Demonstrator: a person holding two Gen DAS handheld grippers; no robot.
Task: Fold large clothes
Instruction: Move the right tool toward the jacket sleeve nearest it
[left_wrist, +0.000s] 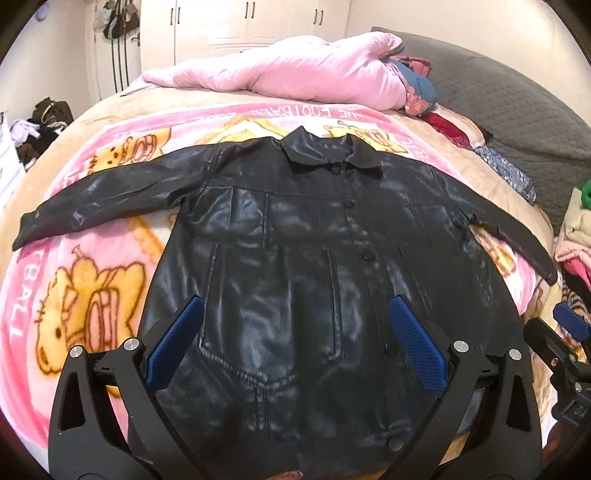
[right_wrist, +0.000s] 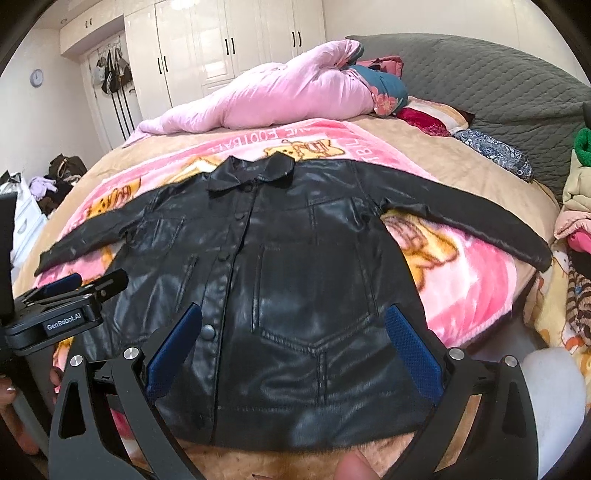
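A black leather jacket (left_wrist: 295, 240) lies flat and face up on the bed, buttoned, collar at the far end and both sleeves spread out sideways. My left gripper (left_wrist: 295, 301) hovers open over its lower left half, blue pads wide apart with nothing between them. Over the lower right half and hem of the jacket (right_wrist: 303, 258), my right gripper (right_wrist: 292, 309) is equally open and holds nothing. The left gripper (right_wrist: 88, 282) shows at the left edge of the right wrist view, and the right gripper (left_wrist: 569, 317) at the right edge of the left wrist view.
A pink cartoon blanket (left_wrist: 92, 295) covers the bed under the jacket. A rolled pink quilt (left_wrist: 295, 74) lies at the far end, before a grey padded headboard (left_wrist: 498, 92). A heap of clothes (left_wrist: 576, 236) sits at the right edge. A thumb (right_wrist: 354, 465) shows at the bottom.
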